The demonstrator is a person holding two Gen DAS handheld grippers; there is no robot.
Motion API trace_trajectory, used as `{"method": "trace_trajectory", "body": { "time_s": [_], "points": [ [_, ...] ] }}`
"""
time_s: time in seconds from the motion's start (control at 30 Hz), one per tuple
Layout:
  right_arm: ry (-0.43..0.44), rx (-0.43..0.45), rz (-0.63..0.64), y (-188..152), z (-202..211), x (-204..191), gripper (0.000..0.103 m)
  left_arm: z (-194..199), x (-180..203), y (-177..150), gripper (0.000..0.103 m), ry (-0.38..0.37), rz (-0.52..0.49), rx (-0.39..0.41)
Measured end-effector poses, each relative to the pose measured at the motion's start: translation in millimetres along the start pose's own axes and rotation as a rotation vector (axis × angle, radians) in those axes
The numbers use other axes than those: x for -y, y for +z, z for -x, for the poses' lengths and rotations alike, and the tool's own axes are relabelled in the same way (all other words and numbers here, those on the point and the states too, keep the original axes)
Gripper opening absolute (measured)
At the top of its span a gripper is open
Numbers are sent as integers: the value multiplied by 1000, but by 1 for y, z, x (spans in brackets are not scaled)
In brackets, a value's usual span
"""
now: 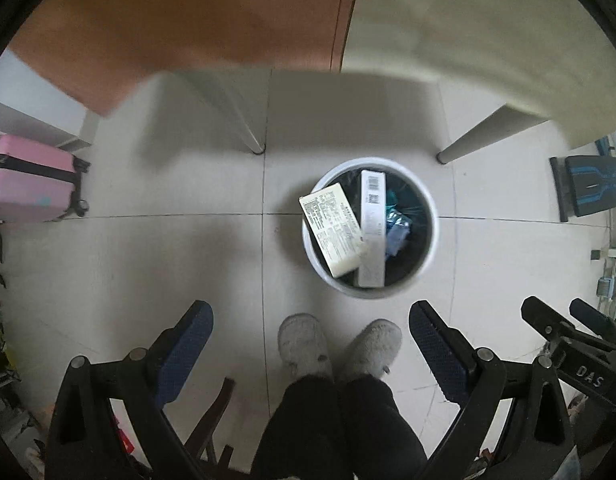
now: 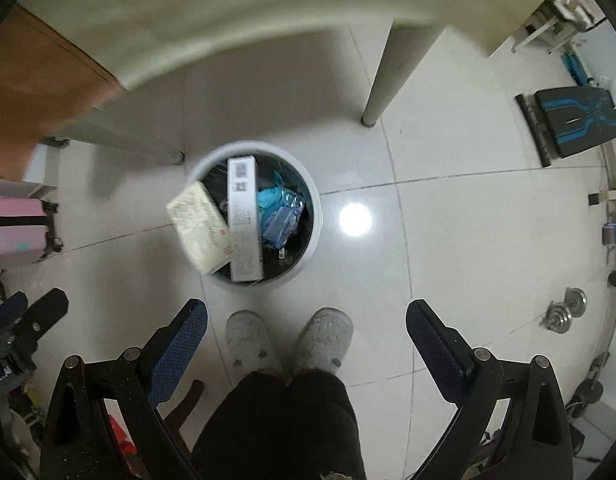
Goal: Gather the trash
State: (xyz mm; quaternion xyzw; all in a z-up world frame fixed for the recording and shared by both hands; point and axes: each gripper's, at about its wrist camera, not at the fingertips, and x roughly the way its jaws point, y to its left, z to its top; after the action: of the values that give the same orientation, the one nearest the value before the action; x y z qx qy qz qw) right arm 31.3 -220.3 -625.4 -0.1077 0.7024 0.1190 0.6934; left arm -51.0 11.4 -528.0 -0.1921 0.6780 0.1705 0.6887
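A round white trash bin (image 1: 434, 240) with a dark liner stands on the tiled floor under the table edge; it also shows in the right wrist view (image 2: 316, 220). In it lie a cream printed box (image 1: 334, 229) (image 2: 199, 226), a long white box with a barcode (image 1: 372, 224) (image 2: 243, 224) and blue plastic wrappers (image 1: 398, 226) (image 2: 279, 212). The cream box leans over the bin's left rim. My left gripper (image 1: 311, 320) is open and empty, held high above the floor near the bin. My right gripper (image 2: 306, 318) is open and empty too, beside the left one.
The person's grey slippers (image 1: 336, 346) and dark trousers stand just short of the bin. Table legs (image 1: 472, 140) (image 2: 396, 68) flank the bin. A pink suitcase (image 1: 29, 178) is at left, a black-and-blue board (image 2: 574, 120) at right, dumbbell plates (image 2: 564, 310) lower right.
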Motion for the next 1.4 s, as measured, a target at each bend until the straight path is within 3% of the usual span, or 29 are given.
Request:
{"method": "trace_trajectory", "body": {
  "time_s": [0.3, 0.67, 0.93, 1.1, 1.4],
  "points": [
    [59, 74, -7, -47, 185, 9, 101, 146, 10, -37, 100, -66, -5, 45],
    [195, 125, 5, -105, 340, 29, 101, 278, 15, -74, 100, -204, -35, 122],
    [303, 180, 54, -130, 428, 30, 103, 349, 20, -86, 100, -325, -45, 201],
    [332, 222, 81, -138, 470, 29, 103, 385, 20, -91, 103, -355, -50, 267],
    [358, 231, 120, -146, 502, 20, 103, 405, 18, -104, 103, -382, -45, 279]
  ]
}}
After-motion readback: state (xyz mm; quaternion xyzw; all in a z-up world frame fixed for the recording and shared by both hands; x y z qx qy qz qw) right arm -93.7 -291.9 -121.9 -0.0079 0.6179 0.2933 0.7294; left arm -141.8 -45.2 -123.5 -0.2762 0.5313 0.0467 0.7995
